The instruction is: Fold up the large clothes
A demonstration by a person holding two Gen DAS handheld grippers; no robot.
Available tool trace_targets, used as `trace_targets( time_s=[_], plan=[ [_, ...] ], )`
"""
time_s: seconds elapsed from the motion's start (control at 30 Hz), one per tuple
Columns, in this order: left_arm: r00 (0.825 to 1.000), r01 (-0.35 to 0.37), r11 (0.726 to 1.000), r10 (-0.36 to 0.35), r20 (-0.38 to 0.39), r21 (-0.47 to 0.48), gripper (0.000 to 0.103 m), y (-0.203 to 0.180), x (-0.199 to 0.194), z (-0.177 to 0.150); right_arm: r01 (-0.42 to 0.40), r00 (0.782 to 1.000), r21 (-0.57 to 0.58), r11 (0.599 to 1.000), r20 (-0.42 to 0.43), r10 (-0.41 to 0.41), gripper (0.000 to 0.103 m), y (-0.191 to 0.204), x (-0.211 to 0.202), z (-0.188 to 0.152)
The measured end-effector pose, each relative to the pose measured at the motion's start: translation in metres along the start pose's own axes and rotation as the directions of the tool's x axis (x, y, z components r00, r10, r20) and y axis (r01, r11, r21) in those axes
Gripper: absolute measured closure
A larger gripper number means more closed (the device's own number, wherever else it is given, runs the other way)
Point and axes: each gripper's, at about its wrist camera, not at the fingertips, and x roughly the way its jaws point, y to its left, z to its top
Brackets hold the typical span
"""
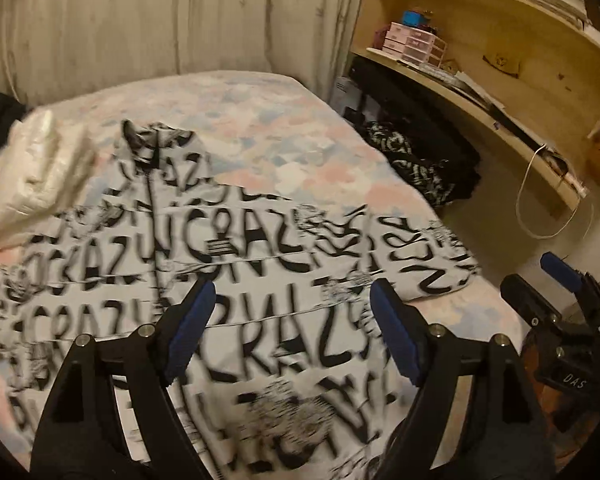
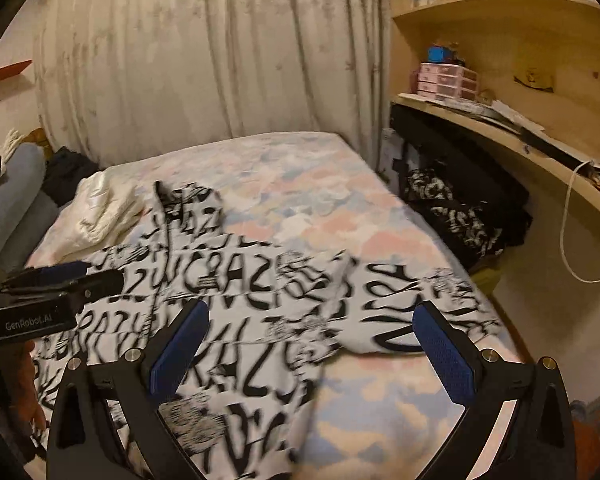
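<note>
**Bedroom fold: both claws up off the shirt, grabbing nothing**

Pastel-patterned bed (image 2: 300,184) fills most of both views, curtain behind it, wooden desk (image 1: 480,92) off to the right. Spread across the bed is the big white printed garment (image 1: 228,248), partly folded, one flap reaching toward the bed's right edge. Left gripper (image 1: 292,332) hangs above its middle, jaws spread wide with nothing between them; right gripper (image 2: 312,356) is spread too, over the garment's right side, not touching. The risk, judging from this: the loose right flap looks rumpled, so a careless pinch could grab two layers and drag the fold crooked. A cream cloth (image 2: 104,208) beside the collar end could snag as well
</note>
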Motion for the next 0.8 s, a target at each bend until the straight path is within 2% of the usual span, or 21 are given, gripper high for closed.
trace_targets(
  time_s=[0.2,0.3,0.37,0.43,0.53,0.6,0.67,0.73,0.8],
  plan=[
    [0.998,0.006,1.000,-0.006,-0.065,-0.004,0.025,-0.023,0.065,0.000,0.089,0.996,-0.008,0.996,-0.024,-0.089,0.000,-0.041,0.033,-0.003],
    [0.995,-0.056,0.998,0.056,-0.086,0.013,0.026,-0.032,0.101,-0.004,0.128,0.990,0.022,0.992,-0.058,-0.127,0.000,-0.066,0.066,-0.013],
    [0.987,-0.058,0.998,0.053,-0.152,-0.025,0.027,-0.032,0.132,-0.009,0.131,0.987,0.069,0.989,-0.103,-0.123,0.000,-0.087,0.092,-0.022],
    [0.978,-0.053,0.997,0.040,-0.205,-0.054,0.038,-0.030,0.157,-0.012,0.131,0.981,0.132,0.983,-0.159,-0.109,0.000,-0.114,0.121,-0.033],
    [0.976,-0.096,0.995,0.089,-0.200,-0.027,0.041,-0.033,0.185,-0.022,0.122,0.971,0.257,0.959,-0.230,-0.062,0.000,-0.159,0.165,-0.056],
    [0.975,-0.116,0.993,0.109,-0.193,-0.021,0.041,-0.033,0.197,-0.028,0.122,0.961,0.367,0.922,-0.274,-0.018,0.001,-0.194,0.193,-0.074],
    [0.975,-0.099,0.995,0.090,-0.204,-0.034,0.041,-0.032,0.212,-0.034,0.119,0.953,0.470,0.874,-0.302,0.033,0.007,-0.221,0.218,-0.091],
    [0.970,-0.089,0.995,0.077,-0.232,-0.042,0.041,-0.032,0.225,-0.039,0.130,0.942,0.577,0.806,-0.325,0.080,0.015,-0.252,0.241,-0.112],
    [0.967,-0.075,0.996,0.059,-0.247,-0.054,0.041,-0.031,0.235,-0.043,0.138,0.935,0.661,0.738,-0.332,0.122,0.018,-0.277,0.261,-0.129]
  ],
)
